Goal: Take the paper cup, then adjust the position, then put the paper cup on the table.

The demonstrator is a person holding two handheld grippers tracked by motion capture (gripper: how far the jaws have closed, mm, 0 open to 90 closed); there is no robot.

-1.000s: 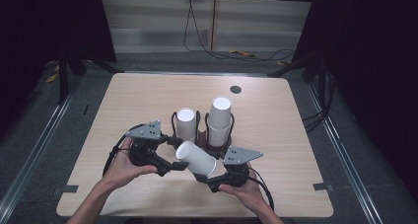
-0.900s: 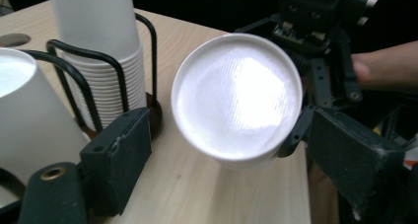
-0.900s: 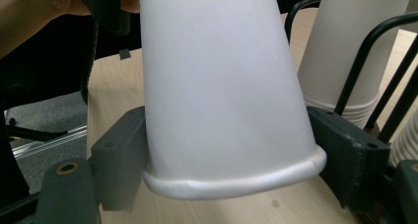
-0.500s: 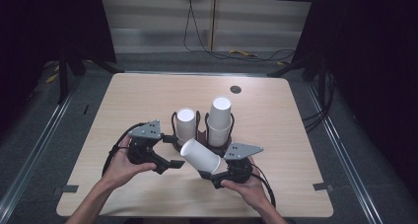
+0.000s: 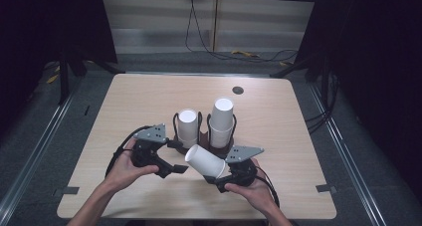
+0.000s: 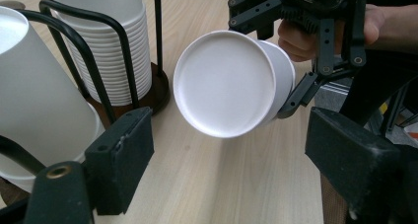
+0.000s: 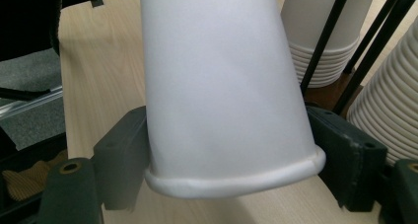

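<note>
Your right tongs (image 5: 219, 178) are clamped on a single white paper cup (image 5: 206, 161), gripping it near the rolled rim; in the right gripper view the two jaws press against opposite sides of the cup wall just above that rim. The cup is held clear of the table (image 5: 298, 136), tilted on its side, with its closed base pointing toward your left tongs (image 5: 174, 169). In the left gripper view the base faces the camera squarely, and the left jaws stand apart on either side of the view, touching nothing. Behind the held cup, two black wire holders on dark round bases stand side by side near the middle of the table: the left holder (image 5: 186, 131) carries a shorter stack of cups (image 5: 187, 124), the right holder (image 5: 221, 131) a taller stack (image 5: 222, 116). Both stacks sit base up and appear undisturbed. My judgement on progress: one cup has been separated and is secured in the right tongs, so the picking part is done. What remains appears to be a handover or a joint handling step, since the left tongs are open and lined up with the cup's base but have not yet closed on it. Where the cup is finally to go, I cannot tell. No spill, crush or dent is visible on the cup wall.
</note>
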